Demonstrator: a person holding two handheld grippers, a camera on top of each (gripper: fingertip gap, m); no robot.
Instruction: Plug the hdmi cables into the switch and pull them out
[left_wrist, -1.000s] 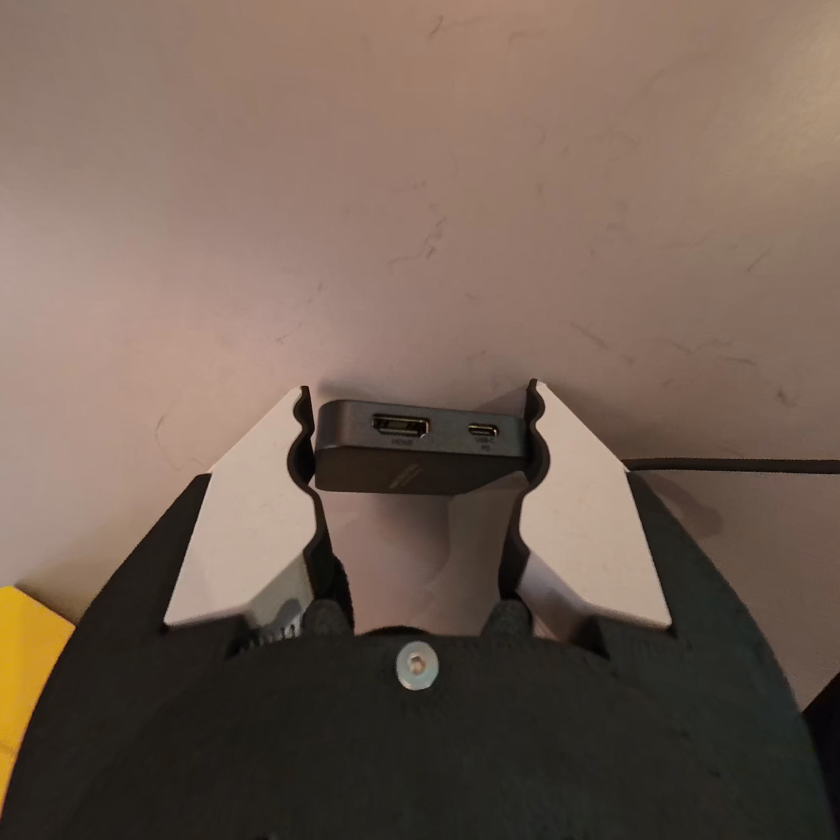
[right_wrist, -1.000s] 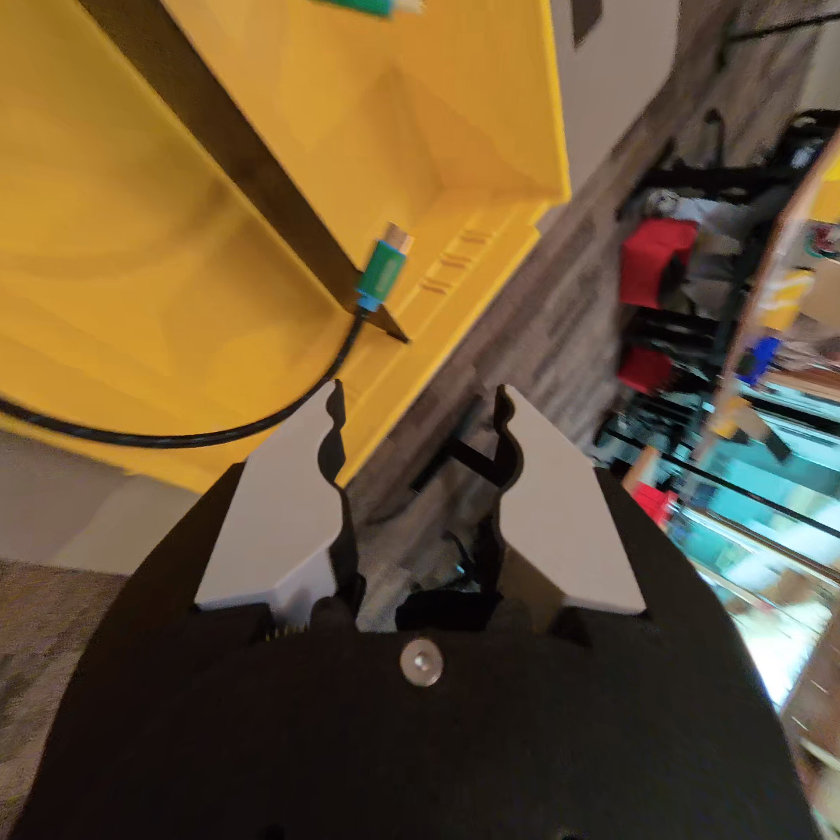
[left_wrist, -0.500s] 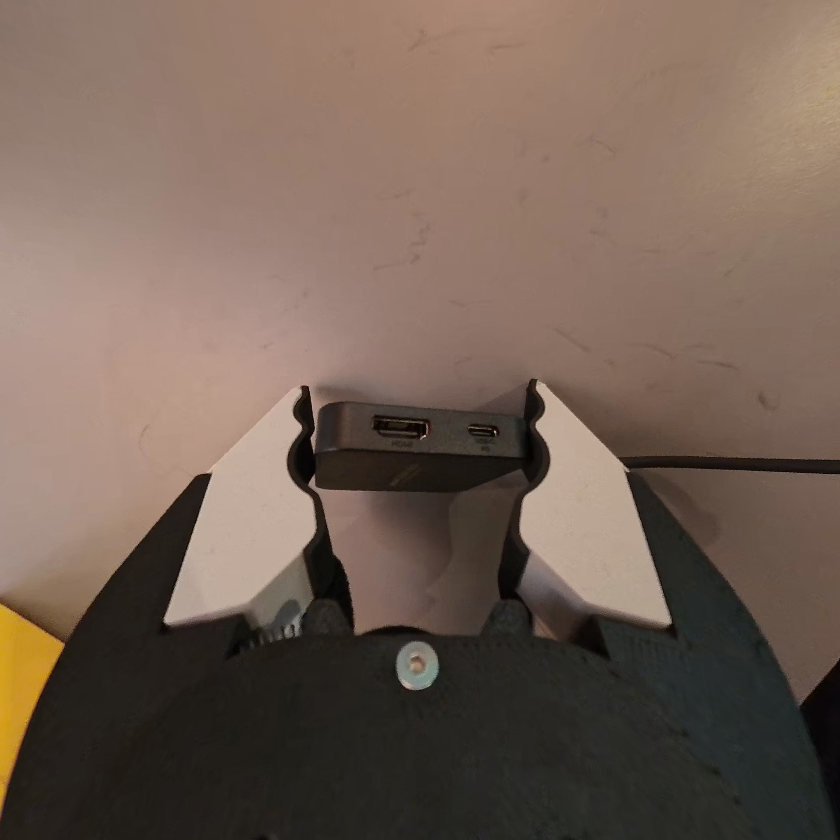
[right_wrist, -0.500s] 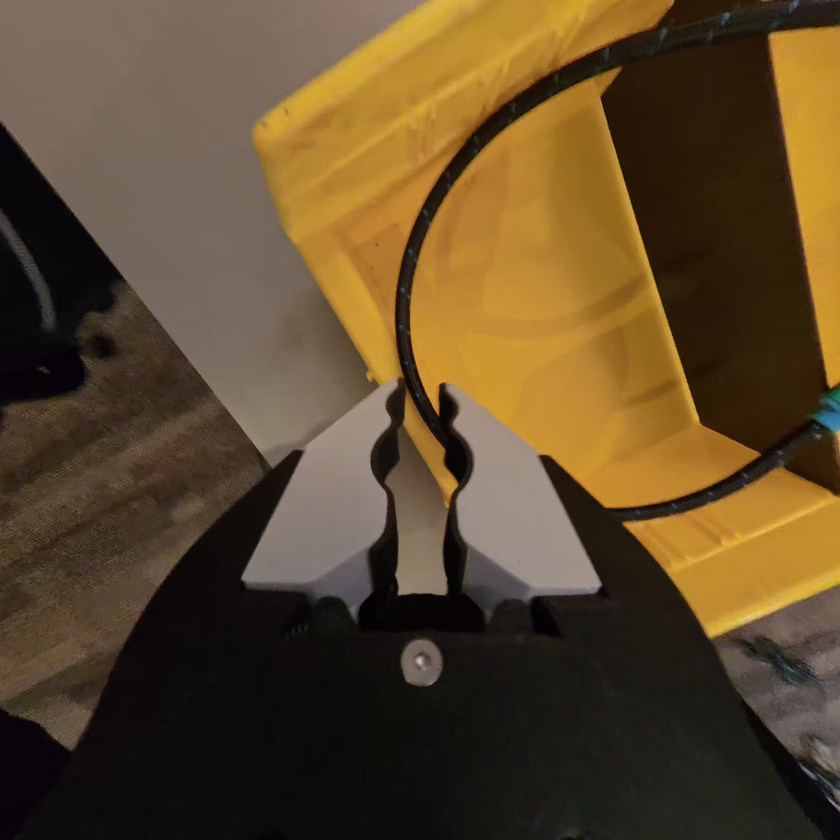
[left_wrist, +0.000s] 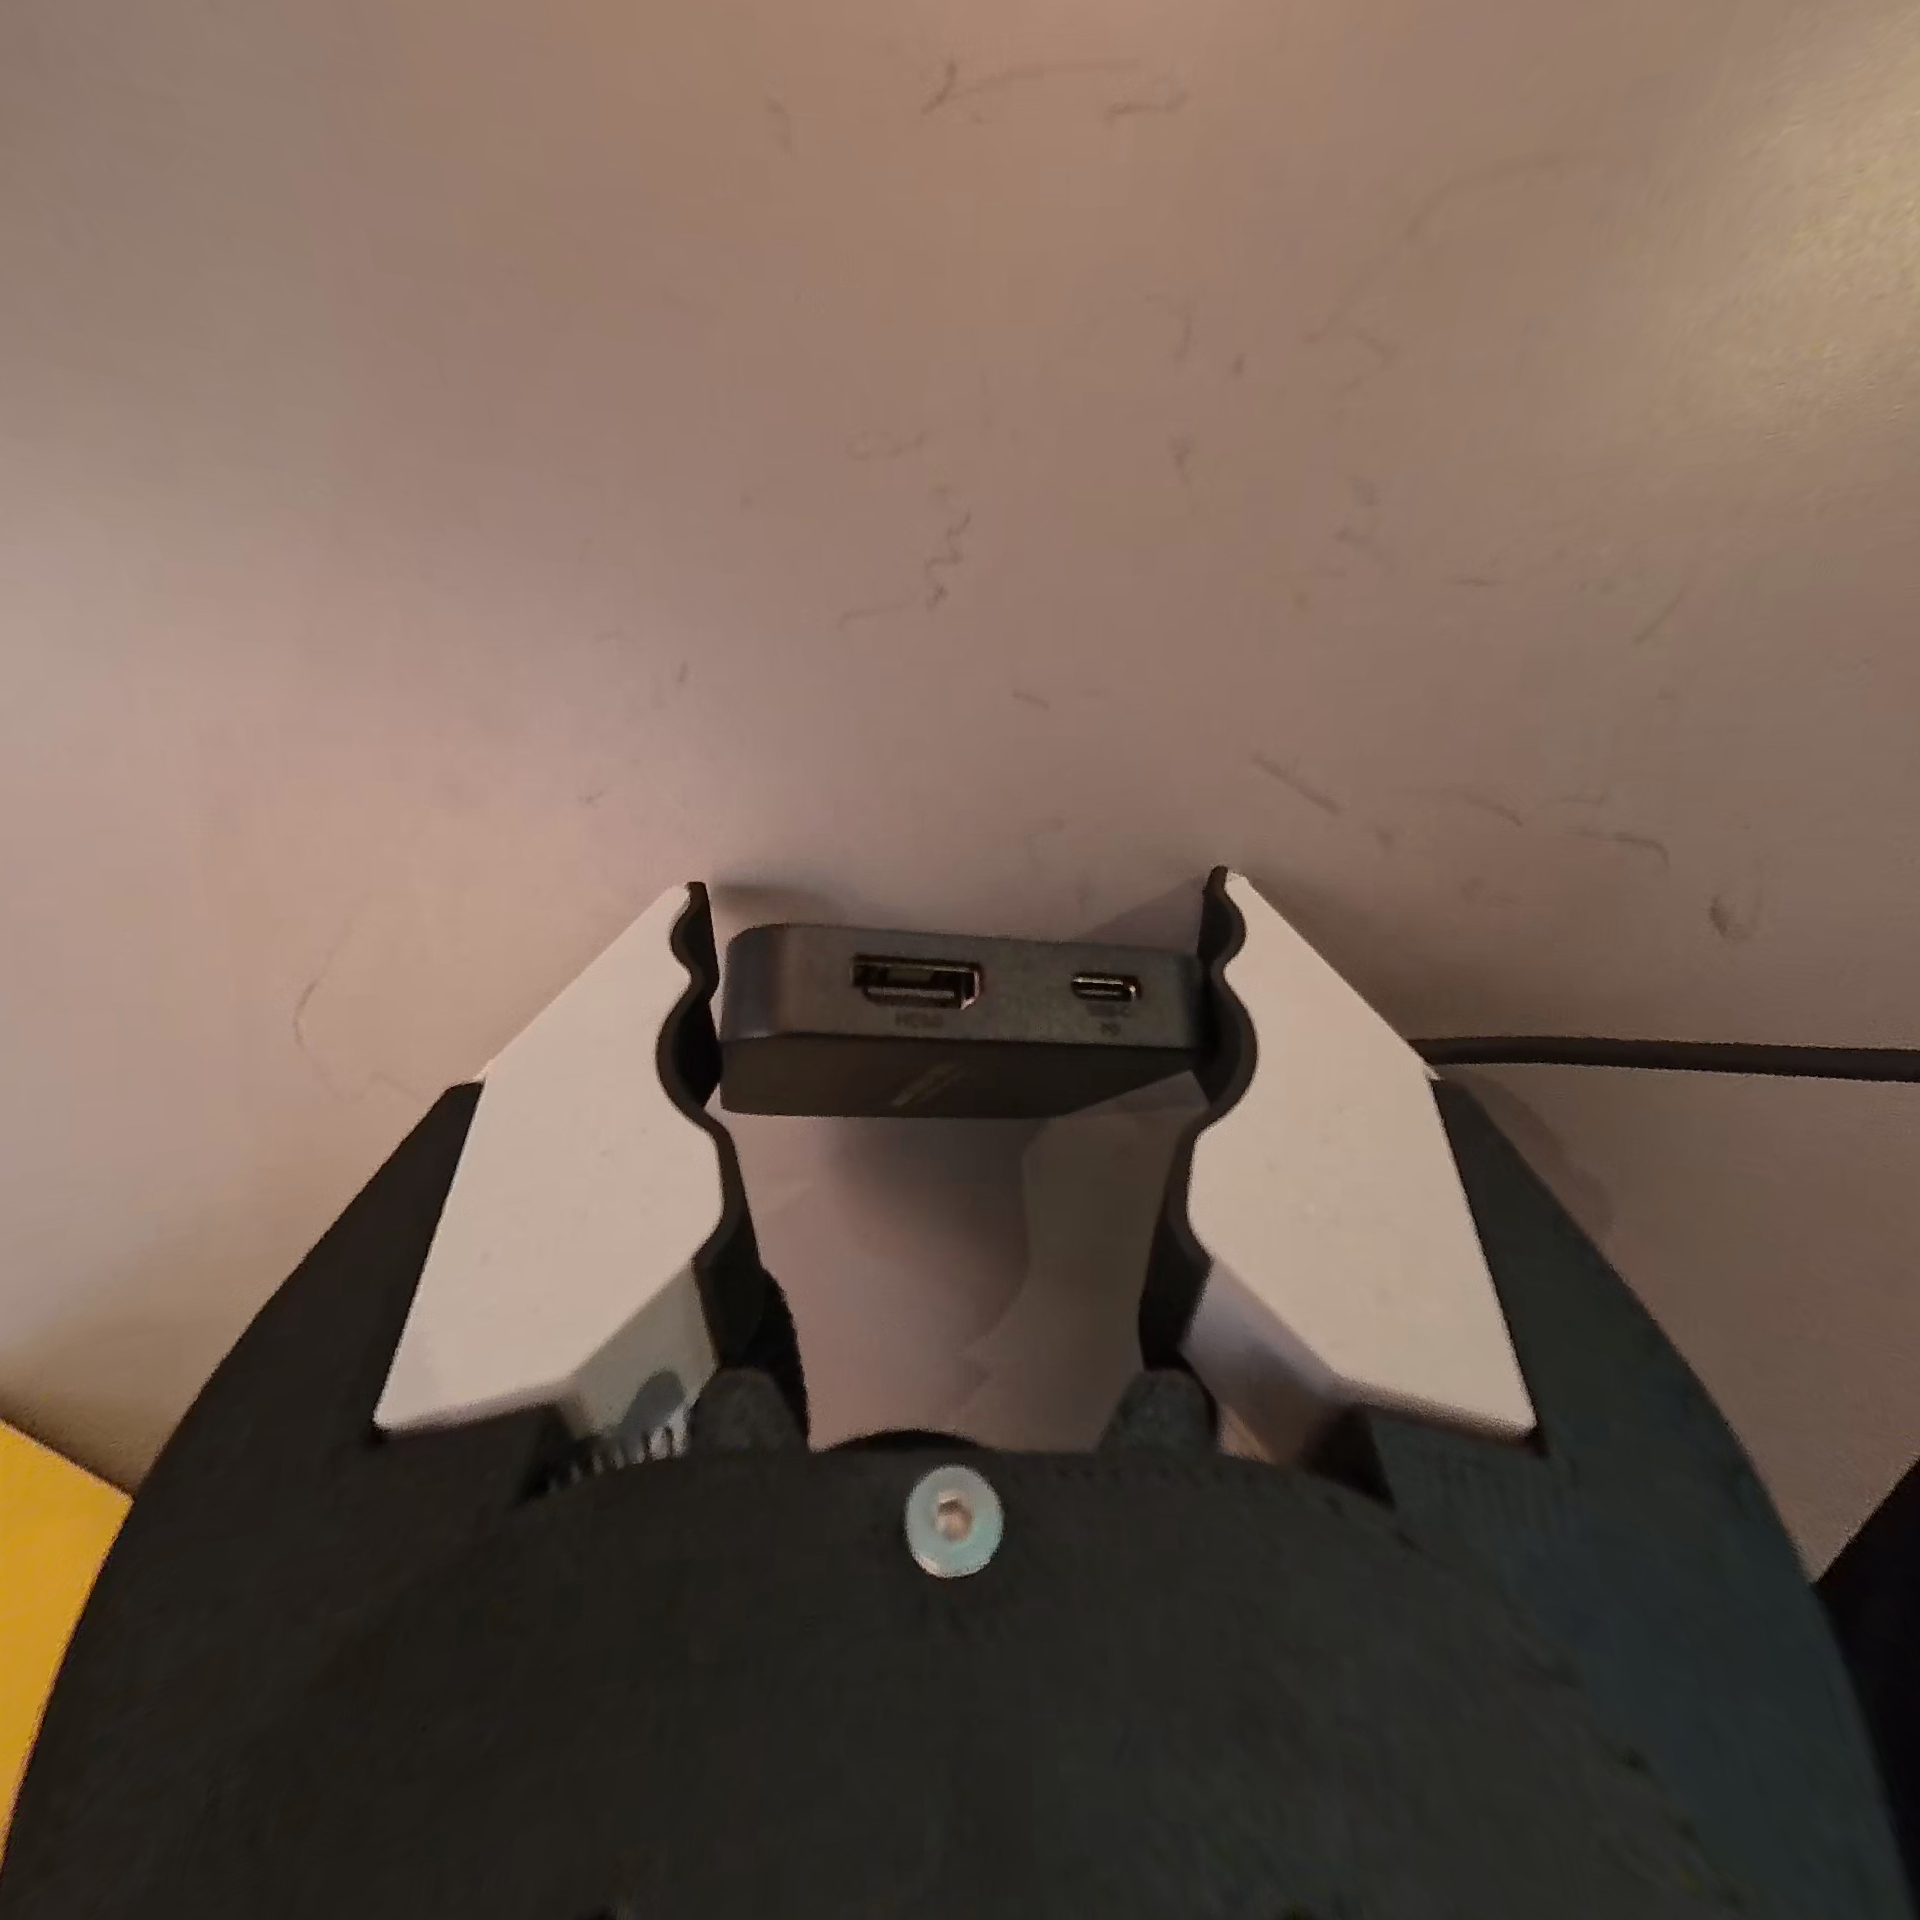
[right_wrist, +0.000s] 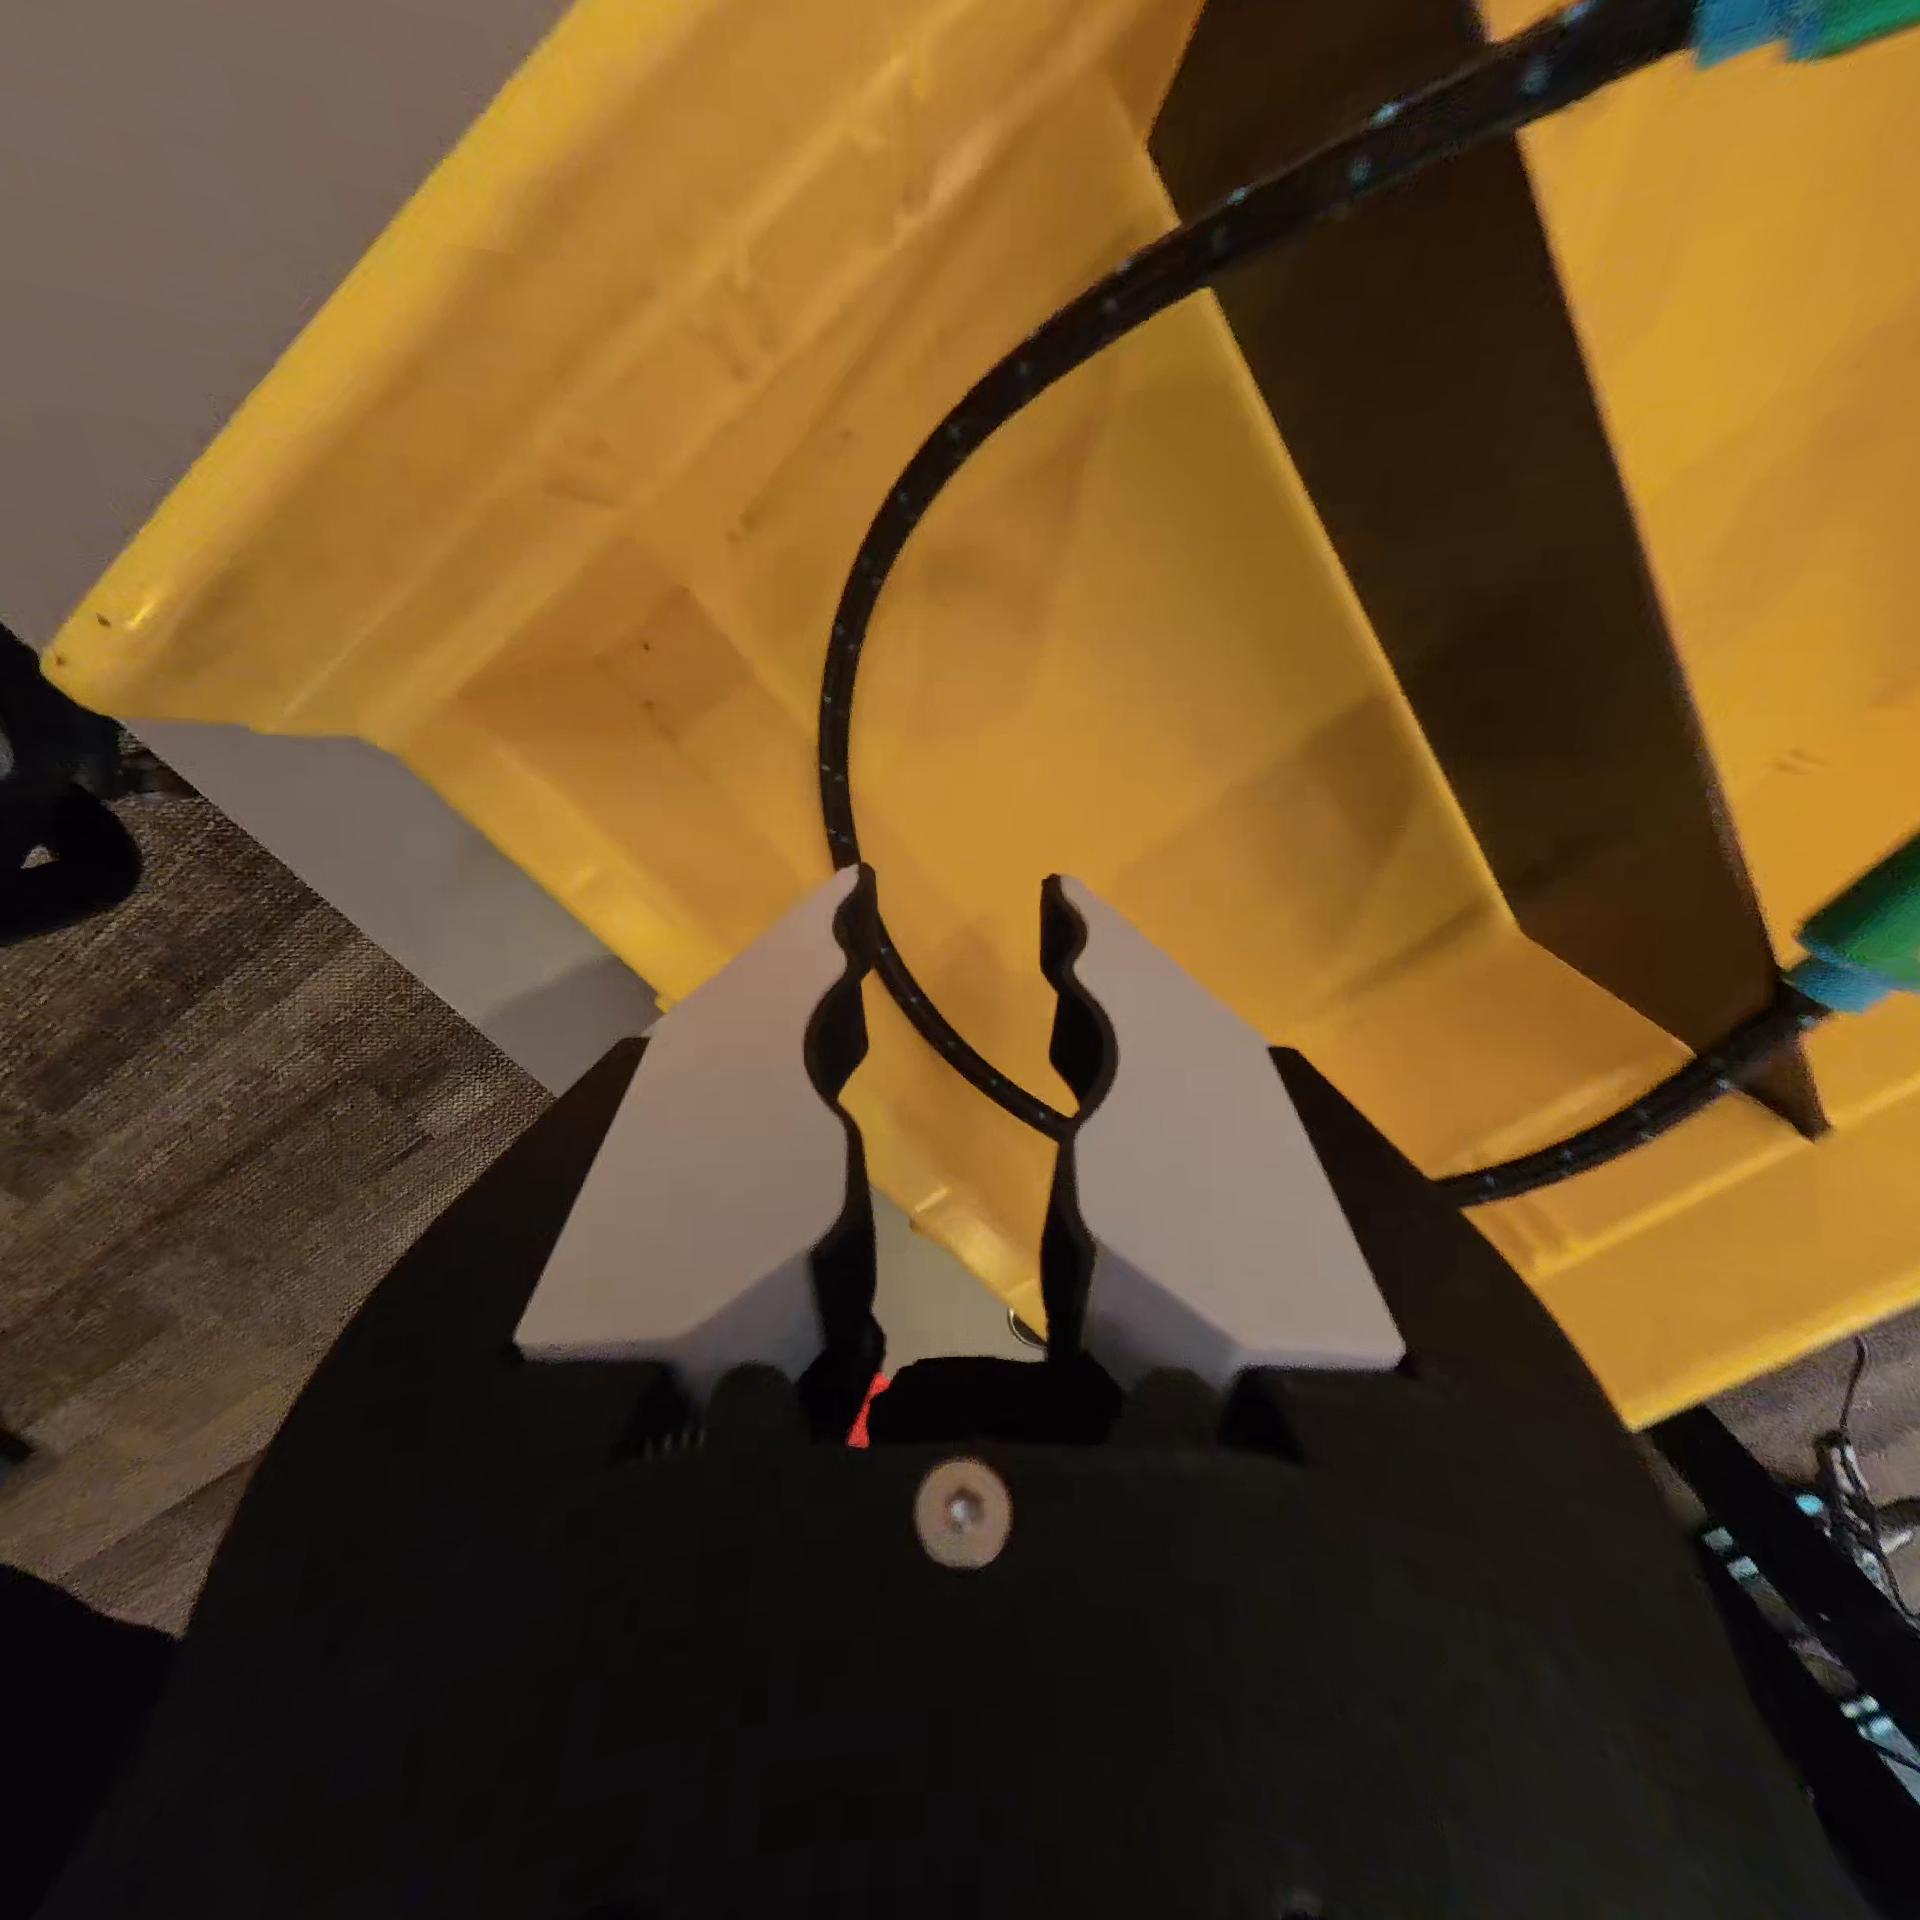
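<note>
Left gripper (left_wrist: 956, 997) clamped on the dark switch (left_wrist: 961, 1023), held just above the pale surface (left_wrist: 935, 468), both ports facing the camera and empty. Thin dark cord (left_wrist: 1662, 1062) runs off right behind it. Right gripper (right_wrist: 956, 997) narrowly open, black braided cable (right_wrist: 862, 665) crossing the gap, not pinched. Beyond, cable loops over the yellow bin (right_wrist: 1091, 644); green plugs (right_wrist: 1870, 951) at right edge.
</note>
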